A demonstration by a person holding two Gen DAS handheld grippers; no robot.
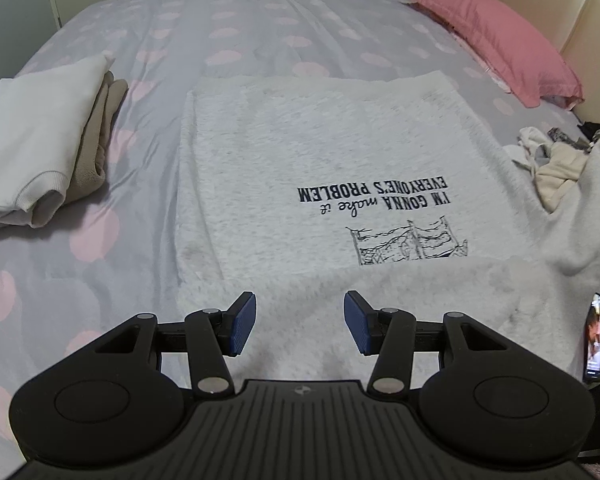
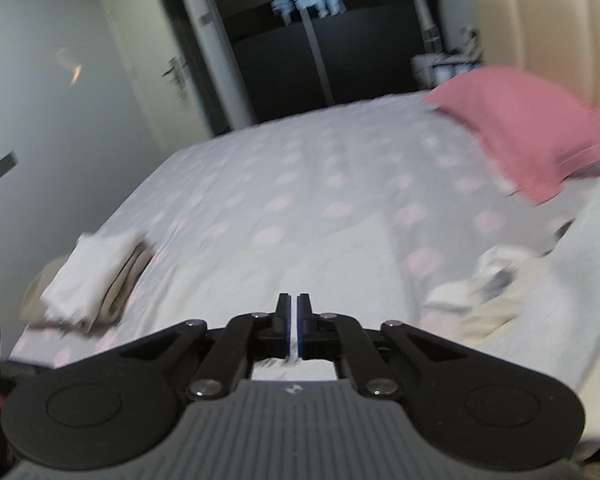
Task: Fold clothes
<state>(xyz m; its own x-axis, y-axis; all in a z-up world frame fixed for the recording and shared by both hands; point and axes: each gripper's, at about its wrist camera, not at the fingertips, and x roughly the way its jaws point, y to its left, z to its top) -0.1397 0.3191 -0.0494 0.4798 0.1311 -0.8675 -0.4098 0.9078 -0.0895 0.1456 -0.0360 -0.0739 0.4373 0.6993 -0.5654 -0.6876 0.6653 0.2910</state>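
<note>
Sweatshirt (image 1: 332, 168) lies flat on the bed (image 1: 228, 32), print toward the left gripper (image 1: 299, 322), whose jaws gape just above its near edge, while the right gripper (image 2: 293, 326), pinched nearly shut on nothing visible, hangs higher and looks farther off.

Grey printed sweatshirt (image 1: 320, 168) — flat, part-folded
</note>
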